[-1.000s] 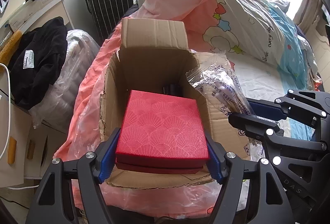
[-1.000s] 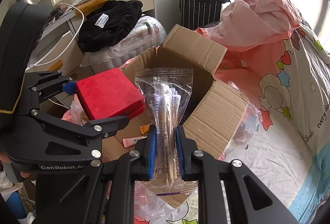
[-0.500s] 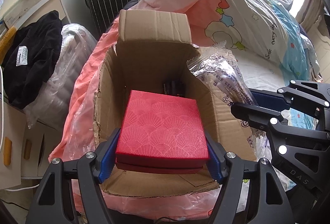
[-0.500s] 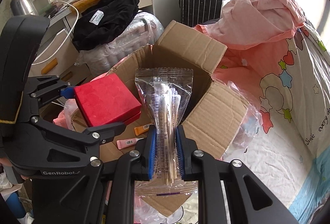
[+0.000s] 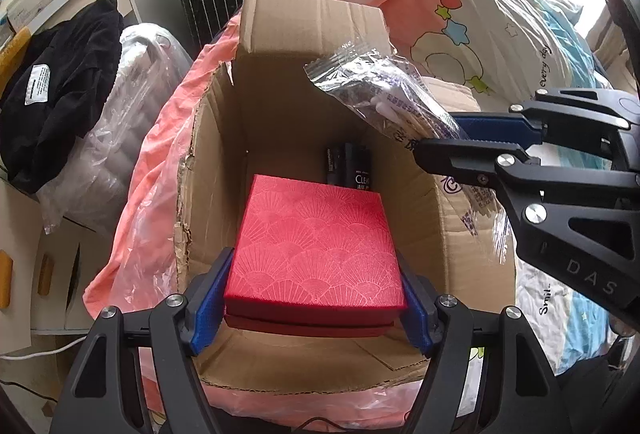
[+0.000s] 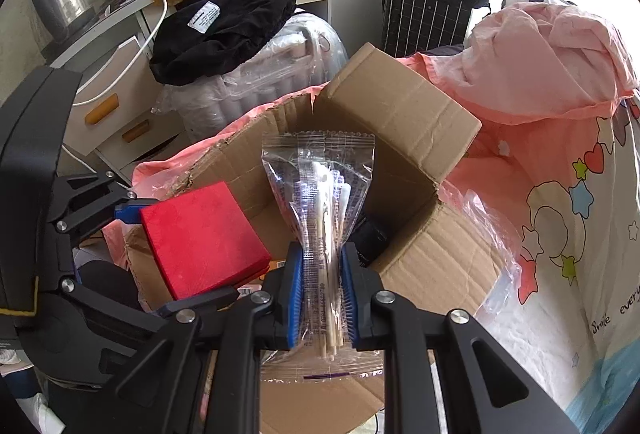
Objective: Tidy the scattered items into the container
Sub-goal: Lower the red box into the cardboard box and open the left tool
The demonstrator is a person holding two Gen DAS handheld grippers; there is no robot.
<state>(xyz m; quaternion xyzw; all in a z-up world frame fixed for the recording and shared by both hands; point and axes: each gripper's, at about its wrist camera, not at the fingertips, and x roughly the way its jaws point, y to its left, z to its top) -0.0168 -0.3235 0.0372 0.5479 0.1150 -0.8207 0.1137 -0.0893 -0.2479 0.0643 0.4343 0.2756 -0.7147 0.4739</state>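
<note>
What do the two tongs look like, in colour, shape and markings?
Both the left tongs and the right tongs have angular black frames with cut-out openings, round silver bolts and ribbed blue pads. White letters "DAS" mark the right one's side. No sleeve or cable shows.

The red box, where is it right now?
In the left wrist view, the red box sits clamped in the left hand-held gripper, over the open cardboard box.

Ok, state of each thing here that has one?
Cardboard box: open, flaps up.
Red box: lid on, held over the cardboard box.
Plastic packet: sealed, clamped, upright.
Left gripper: shut on the red box.
Right gripper: shut on the plastic packet.
Dark bottles: inside the cardboard box.
</note>
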